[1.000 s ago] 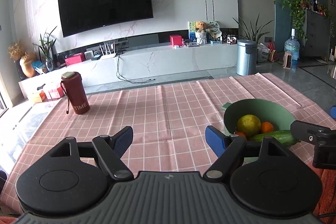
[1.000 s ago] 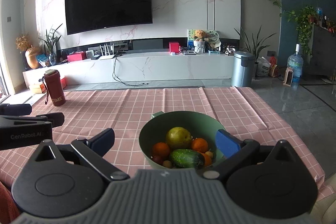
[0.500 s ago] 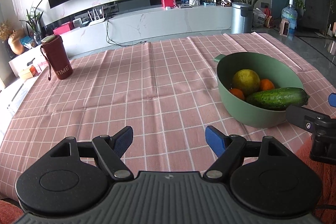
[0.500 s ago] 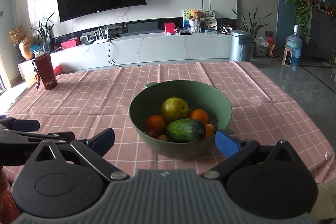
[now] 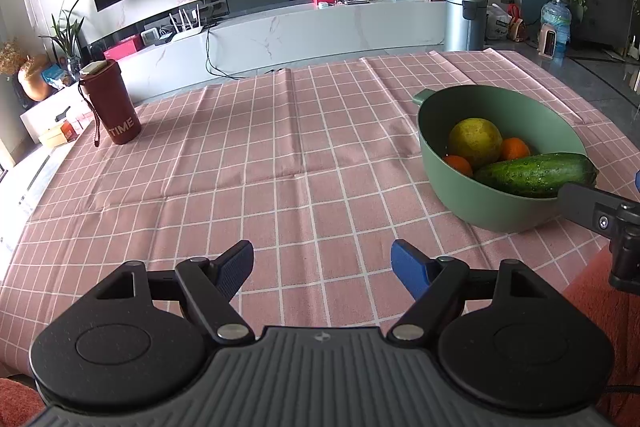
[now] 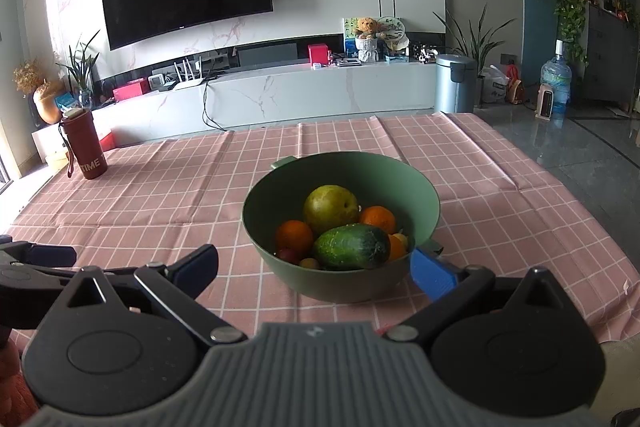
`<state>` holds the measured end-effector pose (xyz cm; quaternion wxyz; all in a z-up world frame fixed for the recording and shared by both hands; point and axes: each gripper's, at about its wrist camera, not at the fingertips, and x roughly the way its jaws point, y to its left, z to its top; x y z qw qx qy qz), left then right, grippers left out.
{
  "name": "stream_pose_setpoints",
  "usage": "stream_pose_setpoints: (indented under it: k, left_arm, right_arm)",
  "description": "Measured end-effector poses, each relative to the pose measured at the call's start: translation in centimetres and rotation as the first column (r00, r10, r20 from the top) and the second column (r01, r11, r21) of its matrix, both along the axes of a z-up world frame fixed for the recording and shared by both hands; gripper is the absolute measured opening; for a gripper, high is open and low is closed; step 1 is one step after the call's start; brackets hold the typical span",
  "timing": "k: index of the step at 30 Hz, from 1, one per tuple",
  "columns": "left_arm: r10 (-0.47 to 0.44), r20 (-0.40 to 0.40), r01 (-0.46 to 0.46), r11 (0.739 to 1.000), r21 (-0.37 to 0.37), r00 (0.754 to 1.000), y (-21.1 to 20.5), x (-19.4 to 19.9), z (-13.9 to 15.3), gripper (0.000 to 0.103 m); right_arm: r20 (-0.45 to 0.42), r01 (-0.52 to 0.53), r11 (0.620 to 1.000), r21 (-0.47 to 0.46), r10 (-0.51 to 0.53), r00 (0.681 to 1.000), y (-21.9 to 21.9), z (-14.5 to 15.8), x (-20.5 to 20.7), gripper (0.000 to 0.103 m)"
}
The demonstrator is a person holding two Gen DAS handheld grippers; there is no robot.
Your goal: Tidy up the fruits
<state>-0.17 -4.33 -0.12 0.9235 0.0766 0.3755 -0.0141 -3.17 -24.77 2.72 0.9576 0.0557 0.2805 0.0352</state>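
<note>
The green bowl (image 6: 340, 227) sits toward the table's (image 5: 240, 155) right side, near its front edge, holding a cucumber (image 6: 351, 247), a pear (image 6: 330, 209) and oranges (image 6: 294, 235). The left gripper (image 5: 322, 265) hangs spread wide and empty over bare checked cloth left of the bowl. The right gripper (image 6: 314, 267) is also released, its fingers flanking the bowl's near rim; a red bottle (image 5: 114, 103) stands at the far left corner.

Both views tipped down toward tablecloth (image 5: 280, 147); green bowl (image 6: 420, 195) nearer right gripper (image 6: 314, 263), larger in frame
</note>
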Motion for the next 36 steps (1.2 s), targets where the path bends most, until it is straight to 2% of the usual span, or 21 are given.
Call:
stream_pose_setpoints:
  k: [36]
  left_arm:
    - [0.006,0.006,-0.006,1.0,-0.004,1.0,0.19,-0.18,0.29,0.092]
  right_arm:
    - [-0.004,-0.004,1.0,-0.023,0.004,1.0,0.52,-0.08,-0.08,0.098]
